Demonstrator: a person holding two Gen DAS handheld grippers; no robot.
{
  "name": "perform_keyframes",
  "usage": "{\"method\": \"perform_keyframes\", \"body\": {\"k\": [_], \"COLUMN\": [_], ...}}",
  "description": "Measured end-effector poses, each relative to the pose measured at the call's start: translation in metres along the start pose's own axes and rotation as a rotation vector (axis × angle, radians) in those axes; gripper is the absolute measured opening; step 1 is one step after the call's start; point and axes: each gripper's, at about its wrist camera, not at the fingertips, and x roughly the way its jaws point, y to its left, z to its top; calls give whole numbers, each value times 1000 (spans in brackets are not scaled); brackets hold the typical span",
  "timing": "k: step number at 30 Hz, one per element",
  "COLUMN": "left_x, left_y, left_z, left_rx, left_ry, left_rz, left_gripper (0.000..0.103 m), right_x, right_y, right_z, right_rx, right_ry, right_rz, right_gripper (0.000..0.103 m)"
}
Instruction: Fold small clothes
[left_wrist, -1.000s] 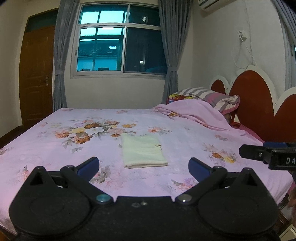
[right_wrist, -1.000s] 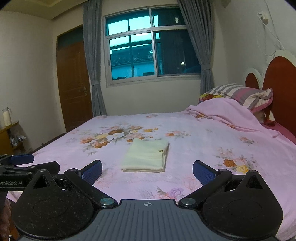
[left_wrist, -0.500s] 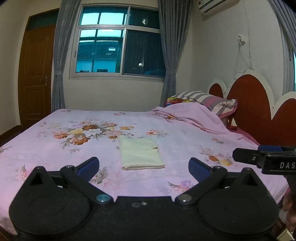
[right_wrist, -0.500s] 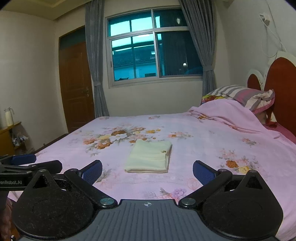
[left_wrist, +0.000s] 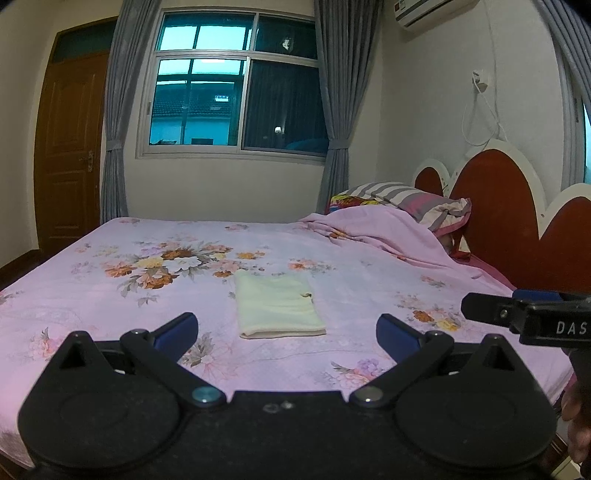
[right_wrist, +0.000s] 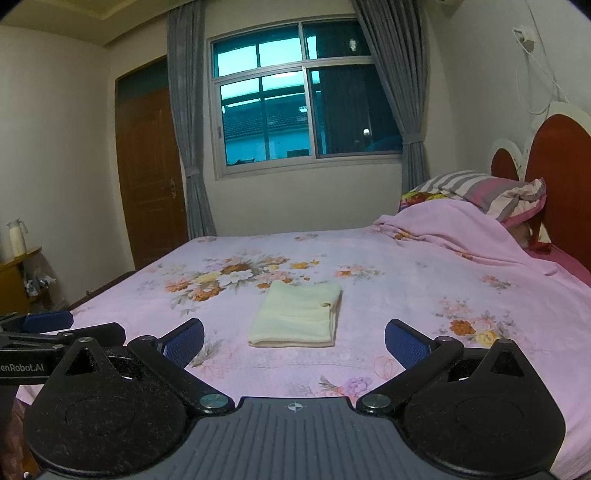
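A pale yellow cloth (left_wrist: 279, 308) lies folded flat mid-bed (left_wrist: 110, 306). Your left hand-held gripper (left_wrist: 286, 332) and right hand-held gripper (right_wrist: 293, 338) hover apart from it, jaws wide, empty. Approach low, pinching near corners evenly.

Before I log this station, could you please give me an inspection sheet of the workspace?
Surface: bed with pink floral sheet, flat near the front.
Job's things: pale yellow cloth, folded into a neat rectangle, lying mid-bed.
Clutter: bunched pink blanket and striped pillow by the headboard.
Grippers: left gripper and right gripper both open, empty, clear of the cloth.
Cables: white cord hanging from a wall socket.
Surroundings: window, grey curtains, wooden door, white jug on a side shelf.
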Motion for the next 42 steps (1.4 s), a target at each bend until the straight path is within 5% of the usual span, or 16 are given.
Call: {"method": "perform_keyframes", "body": {"k": [42], "left_x": [2], "left_y": [-5], "left_z": [-2], "left_rx": [31], "left_ry": [-13], "left_rz": [-6], "left_gripper": [103], "right_x": [1], "right_y": [0], "right_z": [1], "right_rx": [-19], "right_ry": [5], "right_rz": [-5], "right_gripper": [103]}}
